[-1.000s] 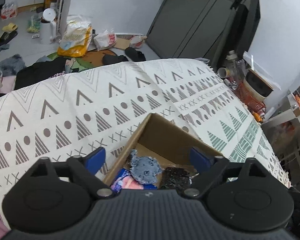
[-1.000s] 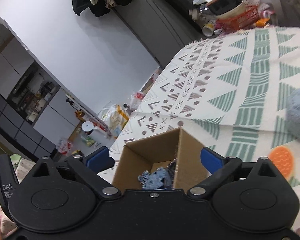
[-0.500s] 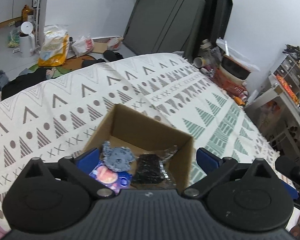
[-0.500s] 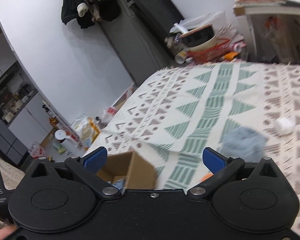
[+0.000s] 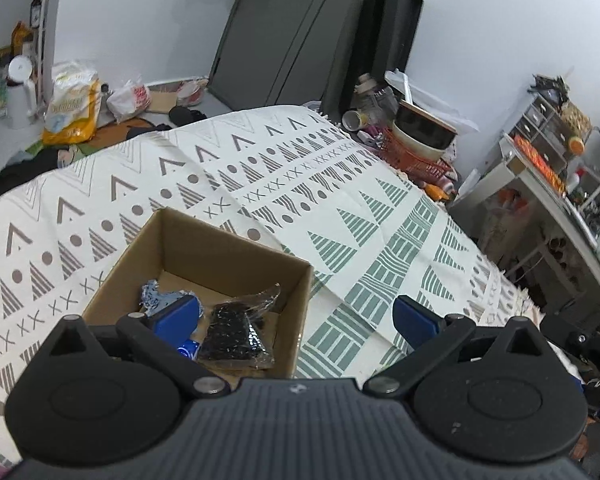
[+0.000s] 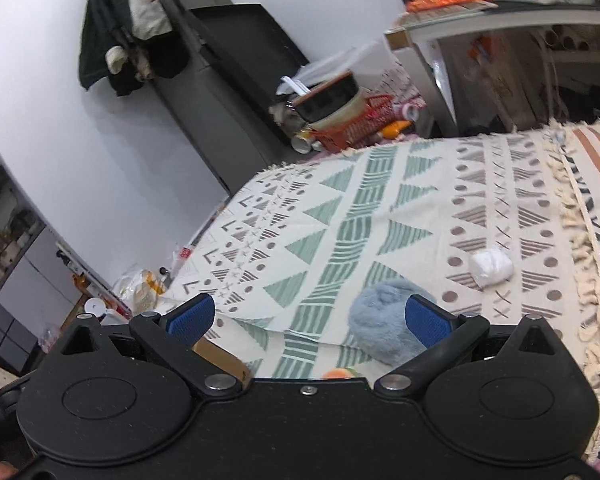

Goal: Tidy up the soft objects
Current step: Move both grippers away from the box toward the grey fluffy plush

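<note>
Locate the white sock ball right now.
Right wrist view, right side: the white sock ball lies on the patterned blanket, just beyond and right of the fluffy blue-grey ball, apart from it.

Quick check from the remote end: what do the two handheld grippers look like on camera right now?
Both match: the left gripper and right gripper have black linkage arms with silver pivot pins, round black discs either side, and blue ribbed finger pads. The left body is ribbed dark grey; the right is smooth black.

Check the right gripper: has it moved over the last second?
Yes. The right gripper swung away from the cardboard box, now at its left finger, toward the fluffy blue item.
</note>
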